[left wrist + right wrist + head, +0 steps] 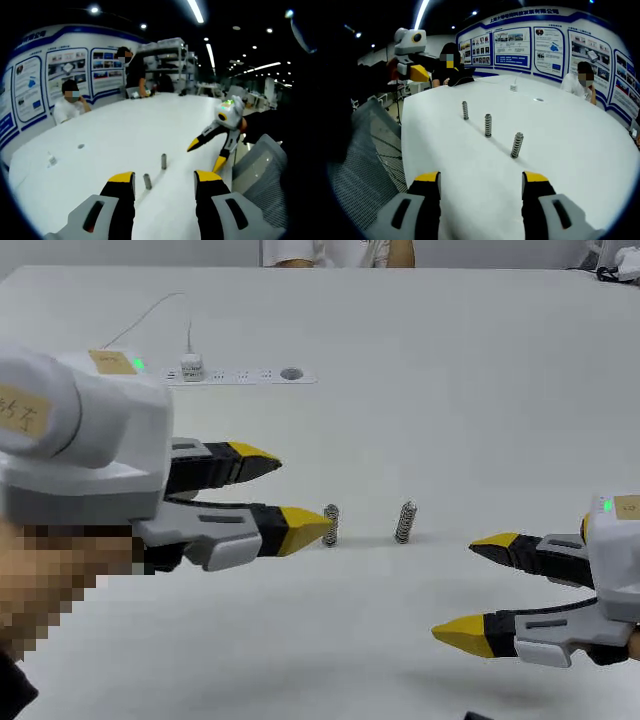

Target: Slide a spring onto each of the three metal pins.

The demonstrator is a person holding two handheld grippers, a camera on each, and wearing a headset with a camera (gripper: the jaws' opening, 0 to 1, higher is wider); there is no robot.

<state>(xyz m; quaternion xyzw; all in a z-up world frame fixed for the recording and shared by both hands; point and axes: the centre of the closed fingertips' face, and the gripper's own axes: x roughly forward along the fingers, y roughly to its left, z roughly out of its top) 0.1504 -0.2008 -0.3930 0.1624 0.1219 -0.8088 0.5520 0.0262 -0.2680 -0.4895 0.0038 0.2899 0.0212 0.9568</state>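
Since the nearest spring [517, 145], middle spring [488, 125] and far spring [465, 110] all stand upright in a row on the white worktop [420, 390], each apparently over its pin, I would judge nothing is left to thread. Short of that row, the right gripper [481, 176] points along it, jaws spread wide and empty. Towards the row's far end the left gripper [304, 494] is closer, one jaw tip just beside a spring, jaws likewise released, holding nothing.
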